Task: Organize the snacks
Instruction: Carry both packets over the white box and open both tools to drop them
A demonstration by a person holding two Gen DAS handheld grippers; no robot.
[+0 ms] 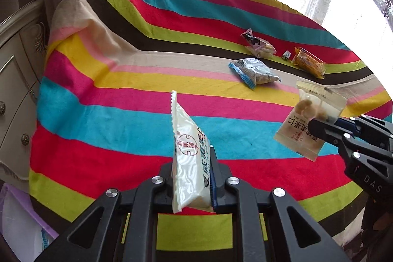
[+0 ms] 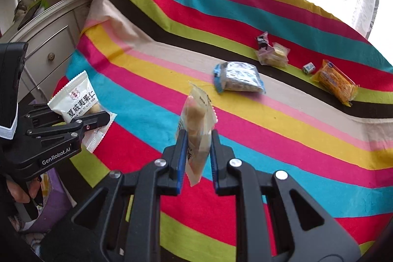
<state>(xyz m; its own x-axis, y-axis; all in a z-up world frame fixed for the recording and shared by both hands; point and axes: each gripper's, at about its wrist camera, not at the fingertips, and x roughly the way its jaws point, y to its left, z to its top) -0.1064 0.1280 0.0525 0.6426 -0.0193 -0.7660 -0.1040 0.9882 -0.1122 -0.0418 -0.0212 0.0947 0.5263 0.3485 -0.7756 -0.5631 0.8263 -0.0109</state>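
We've got both grippers clamped tight: left gripper (image 1: 191, 178) on white nut packet (image 1: 186, 151), right gripper (image 2: 196, 158) on clear-window packet (image 2: 197, 129). Both packets up off striped cloth (image 1: 110, 119). Rest of snacks at approx 1 o'clock. Imo keep squeeze firm, carry slow, packets slippy.

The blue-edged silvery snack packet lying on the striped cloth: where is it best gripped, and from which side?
Probably across the puffy middle of the blue-edged silvery snack packet, coming from above with one finger on each long side. It lies flat on the striped cloth, apart from the other snacks, so its sides are free. The flat blue sealed end offers a thinner alternative.
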